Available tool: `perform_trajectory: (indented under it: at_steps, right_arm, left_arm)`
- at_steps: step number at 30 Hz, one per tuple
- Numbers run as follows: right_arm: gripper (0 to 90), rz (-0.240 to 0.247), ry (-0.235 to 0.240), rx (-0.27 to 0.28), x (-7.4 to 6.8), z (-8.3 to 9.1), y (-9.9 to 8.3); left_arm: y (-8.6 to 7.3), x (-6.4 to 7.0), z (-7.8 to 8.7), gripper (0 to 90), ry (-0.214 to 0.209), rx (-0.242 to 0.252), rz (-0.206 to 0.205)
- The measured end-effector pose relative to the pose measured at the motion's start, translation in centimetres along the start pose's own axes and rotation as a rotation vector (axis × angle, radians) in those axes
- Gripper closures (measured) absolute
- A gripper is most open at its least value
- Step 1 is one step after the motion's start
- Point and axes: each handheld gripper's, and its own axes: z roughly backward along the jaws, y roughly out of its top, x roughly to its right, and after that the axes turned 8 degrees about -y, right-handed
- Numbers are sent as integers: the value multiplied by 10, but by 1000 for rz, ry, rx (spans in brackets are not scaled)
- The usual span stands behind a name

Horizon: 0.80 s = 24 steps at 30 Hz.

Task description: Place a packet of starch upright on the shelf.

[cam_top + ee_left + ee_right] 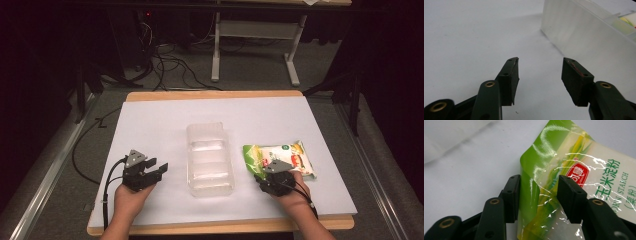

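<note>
A green and white bag of corn starch [295, 154] lies flat on the white table [160, 120], right of a clear plastic container [210, 160]. My right gripper [262, 175] is at the bag's near left corner. In the right gripper view the gripper [539, 178] is open, its jaws straddling the bag's green edge [531, 160], which touches the left jaw. My left gripper [159, 169] rests low on the table, left of the container, open. In the left gripper view nothing lies between the left gripper's [540, 60] jaws, and the container's wall [579, 32] rises ahead to the right.
The empty container stands lengthwise in the table's middle. Beyond the table's far edge are a floor with cables [170, 65] and a white frame's legs [216, 60]. A hand holds each gripper at the near edge.
</note>
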Motion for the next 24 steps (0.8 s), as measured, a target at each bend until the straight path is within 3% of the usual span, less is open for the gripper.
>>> perform_trajectory:
  at_steps: [4, 6, 11, 12, 15, 16, 18, 24]
  right_arm:
    - [680, -10, 6, -10, 1, 2, 0]
    - [769, -13, 46, -24, 0, 2, 0]
    - [774, -20, 51, -28, -1, 3, 0]
    - [774, -6, 24, -28, -1, 3, 1]
    - [801, -13, 0, -13, 0, 5, 1]
    - [842, -32, -21, 27, 4, 10, 3]
    - [854, -56, -41, 51, 7, 15, 4]
    - [858, -111, -51, 90, 17, 22, 3]
  left_arm:
    - [0, 0, 0, 483, 1, 0, 0]
    - [0, 0, 0, 482, -1, -1, 0]
    - [0, 0, -1, 481, -3, -5, -2]
    - [0, 0, 0, 481, -2, -5, -3]
    - [0, 0, 0, 481, -3, -1, -2]
    - [0, 0, 0, 481, -3, 0, -1]
    - [0, 0, 0, 481, -4, 0, 0]
    - [0, 0, 0, 481, -4, 0, -2]
